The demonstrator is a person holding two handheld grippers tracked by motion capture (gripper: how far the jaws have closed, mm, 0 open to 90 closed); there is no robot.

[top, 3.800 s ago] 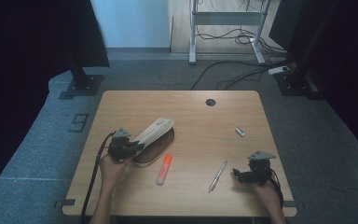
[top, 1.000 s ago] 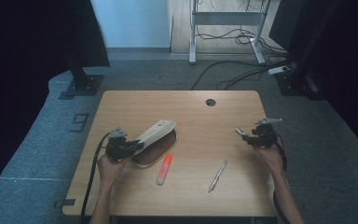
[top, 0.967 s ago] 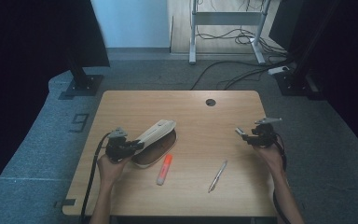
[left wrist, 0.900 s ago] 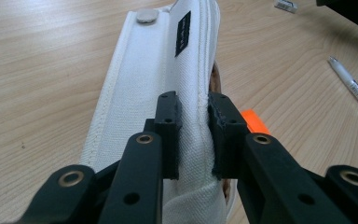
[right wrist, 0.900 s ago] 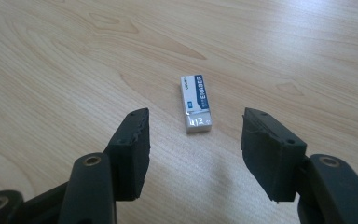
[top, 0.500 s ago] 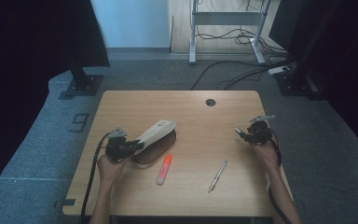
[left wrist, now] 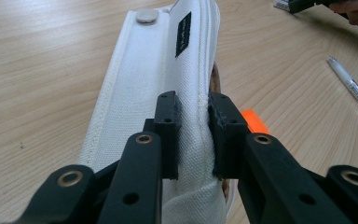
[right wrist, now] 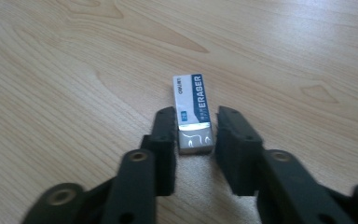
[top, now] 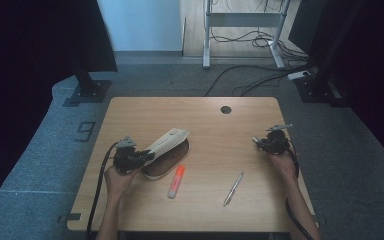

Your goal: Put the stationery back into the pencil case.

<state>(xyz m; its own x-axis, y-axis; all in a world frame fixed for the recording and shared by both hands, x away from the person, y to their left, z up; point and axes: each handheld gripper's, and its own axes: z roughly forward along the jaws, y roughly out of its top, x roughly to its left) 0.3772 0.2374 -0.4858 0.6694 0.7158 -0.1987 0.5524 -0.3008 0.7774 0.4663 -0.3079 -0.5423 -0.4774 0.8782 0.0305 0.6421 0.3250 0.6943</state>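
Note:
A white fabric pencil case (top: 167,142) lies left of the table's middle, its flap lifted over a brown inside (top: 167,161). My left gripper (top: 147,156) is shut on the near end of that flap; in the left gripper view both jaws pinch the white cloth (left wrist: 158,70) at my left gripper (left wrist: 193,135). At the table's right, a small white and blue eraser (right wrist: 193,116) lies flat on the wood. My right gripper (right wrist: 195,144) is low over it, one jaw on each side of its near end, with thin gaps showing. In the high view my right gripper (top: 260,143) covers most of the eraser (top: 256,140).
An orange highlighter (top: 176,181) lies just in front of the pencil case, and a silver pen (top: 233,188) lies right of it. A round cable hole (top: 225,109) sits near the table's far edge. Monitor stands and cables are on the floor beyond.
My right gripper travelled from the front right of the table up to the eraser and dropped around it. My left gripper has kept its hold on the flap.

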